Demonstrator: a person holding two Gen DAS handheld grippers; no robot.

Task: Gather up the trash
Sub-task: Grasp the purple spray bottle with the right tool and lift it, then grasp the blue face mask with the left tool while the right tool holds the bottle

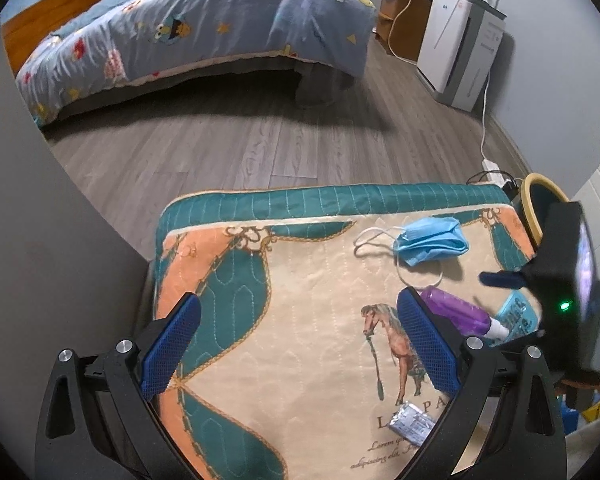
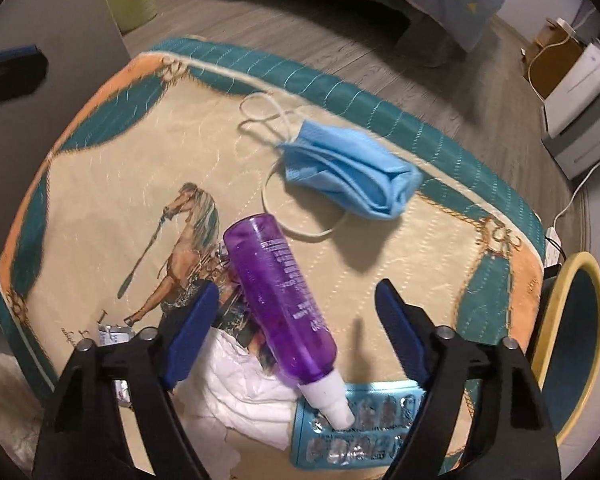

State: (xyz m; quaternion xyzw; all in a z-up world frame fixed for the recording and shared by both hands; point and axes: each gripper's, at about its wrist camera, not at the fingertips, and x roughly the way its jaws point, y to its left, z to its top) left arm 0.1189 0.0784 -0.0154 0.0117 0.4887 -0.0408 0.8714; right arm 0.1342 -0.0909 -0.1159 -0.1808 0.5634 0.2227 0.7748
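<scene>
A quilted cushion (image 1: 300, 320) with a horse print carries the trash. A crumpled blue face mask (image 1: 430, 240) (image 2: 348, 172) lies near its far edge. A purple spray bottle (image 2: 284, 296) (image 1: 456, 312) lies on its side, its white nozzle on a blue blister pack (image 2: 356, 428) (image 1: 516, 314). A white crumpled tissue (image 2: 240, 384) lies beside it. A silver foil packet (image 1: 412, 420) lies near the front. My right gripper (image 2: 296, 320) is open, its fingers on either side of the bottle. My left gripper (image 1: 300, 344) is open and empty over the cushion.
A round bin with a yellow rim (image 2: 576, 328) (image 1: 536, 204) stands right of the cushion. A bed with a blue quilt (image 1: 204, 28) stands across the wood floor. A white appliance (image 1: 456, 44) and cables (image 1: 486, 120) line the right wall. A green basket (image 2: 132, 0) stands at far left.
</scene>
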